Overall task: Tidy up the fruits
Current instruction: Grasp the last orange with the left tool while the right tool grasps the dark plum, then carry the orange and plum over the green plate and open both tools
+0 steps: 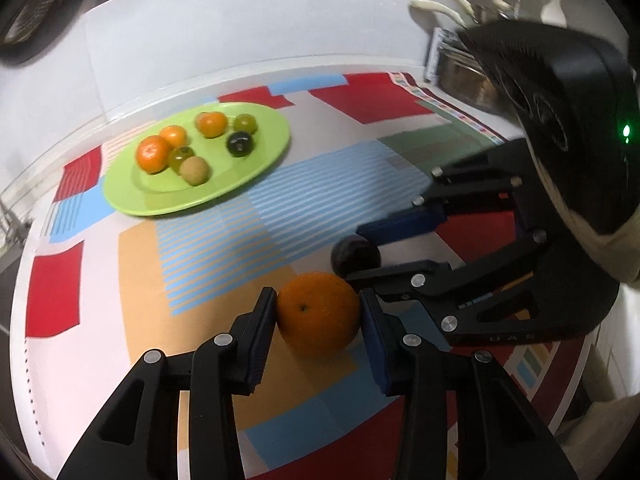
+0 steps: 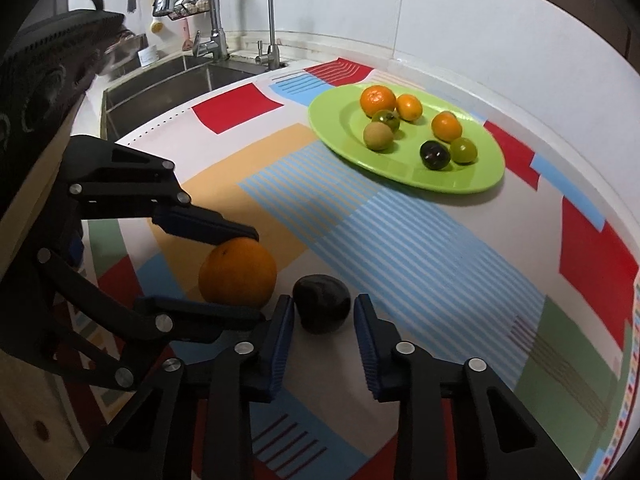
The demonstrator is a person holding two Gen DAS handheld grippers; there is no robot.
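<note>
A large orange [image 1: 318, 314] lies on the patterned mat between the pads of my left gripper [image 1: 318, 312], which touch its sides; the orange also shows in the right wrist view [image 2: 238, 272]. A dark round fruit [image 2: 322, 308] lies beside it, between the open fingers of my right gripper [image 2: 322, 322], with gaps on both sides. The dark fruit also shows in the left wrist view [image 1: 354, 254]. A green plate [image 2: 340, 120] farther back holds several small oranges, green fruits, a brown one and a dark one; the plate also shows in the left wrist view [image 1: 132, 196].
A steel sink [image 2: 160, 84] with two faucets [image 2: 216, 8] lies past the mat's far left edge in the right wrist view. A white tiled wall [image 1: 240, 32] rises behind the plate. The two grippers sit close together over the near mat.
</note>
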